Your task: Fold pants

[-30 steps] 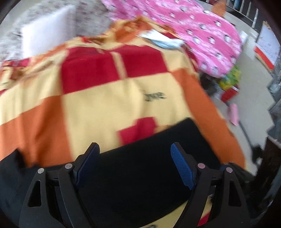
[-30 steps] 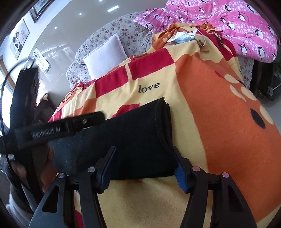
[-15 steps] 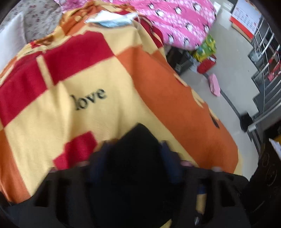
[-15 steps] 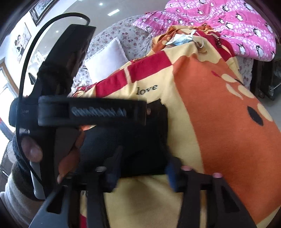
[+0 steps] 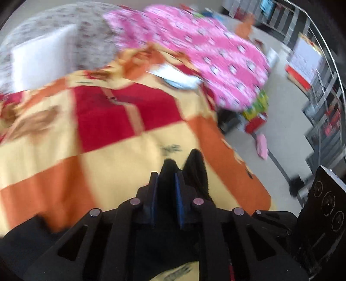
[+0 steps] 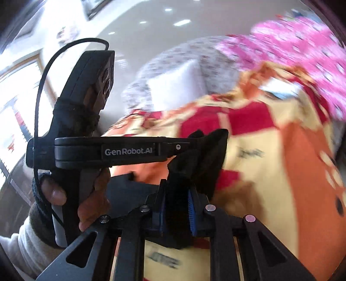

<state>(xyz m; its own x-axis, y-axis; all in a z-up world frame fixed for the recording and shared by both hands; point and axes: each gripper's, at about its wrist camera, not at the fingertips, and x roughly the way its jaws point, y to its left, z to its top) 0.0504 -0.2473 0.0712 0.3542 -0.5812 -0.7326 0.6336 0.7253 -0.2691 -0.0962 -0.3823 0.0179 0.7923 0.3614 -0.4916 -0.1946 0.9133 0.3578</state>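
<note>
Now both the left gripper (image 5: pixel 166 180) and right gripper (image 6: pixel 177 194) pinch the black pants (image 5: pixel 194 168) tightly above the blanket (image 5: pixel 108 155); folding seems, through blur, unfinished.

I am working in a lived-in home, a bedroom or sitting room by the look of it. A checked red, orange and yellow blanket (image 5: pixel 121 138) covers the surface before me, with a pink patterned quilt (image 5: pixel 205 49) heaped beyond it. A white cushion (image 6: pixel 177 84) leans on floral upholstery (image 6: pixel 173 56). Framed pictures (image 6: pixel 101 8) hang beneath a ceiling set with recessed lights (image 6: pixel 182 22), and bright packages (image 5: pixel 256 114) sit on the tiled floor (image 5: pixel 279 121).
</note>
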